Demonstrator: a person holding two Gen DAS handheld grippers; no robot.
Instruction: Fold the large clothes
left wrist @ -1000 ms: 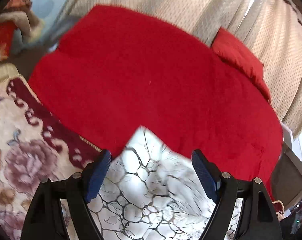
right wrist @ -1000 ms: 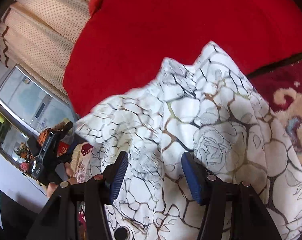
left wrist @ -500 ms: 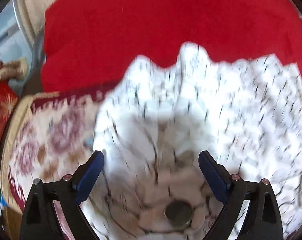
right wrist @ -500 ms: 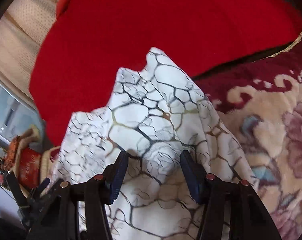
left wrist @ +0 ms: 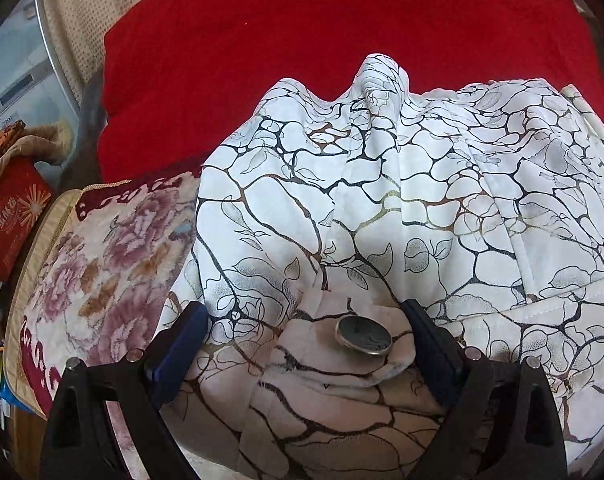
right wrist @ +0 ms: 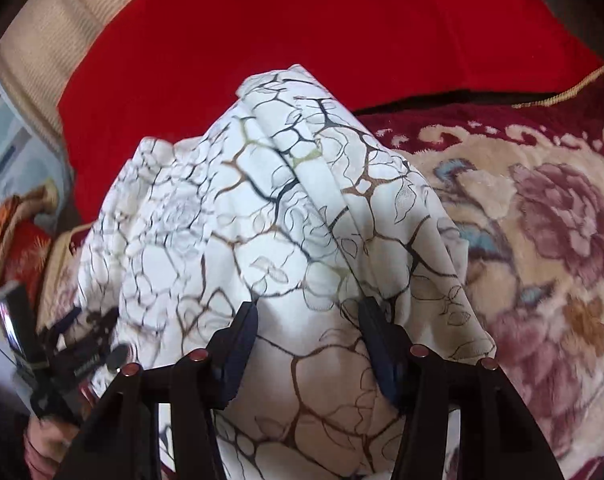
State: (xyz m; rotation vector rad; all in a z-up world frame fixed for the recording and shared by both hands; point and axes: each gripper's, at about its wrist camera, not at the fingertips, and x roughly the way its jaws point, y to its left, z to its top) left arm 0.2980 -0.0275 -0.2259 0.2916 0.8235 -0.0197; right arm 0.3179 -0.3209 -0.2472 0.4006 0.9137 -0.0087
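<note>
A large white garment [left wrist: 381,200] with a black and gold branch print lies bunched on the floral blanket, its far edge on the red cover. A round dark button [left wrist: 363,336] on it sits between the fingers of my left gripper [left wrist: 305,344], which is open just over the cloth. My right gripper [right wrist: 307,344] is open too, its blue pads either side of a raised fold of the same garment [right wrist: 286,208]. The other handheld gripper [right wrist: 78,356] shows at the lower left of the right wrist view.
A red cover [left wrist: 302,40] spreads behind the garment. A floral blanket [right wrist: 541,240] with a dark red border lies under it. A red box [left wrist: 10,216] and a grey appliance [left wrist: 14,76] stand at the left, with a beige curtain behind.
My left gripper swung down from over the red cover to just above the garment's button. My right gripper moved along the garment toward the blanket side. Both stayed open.
</note>
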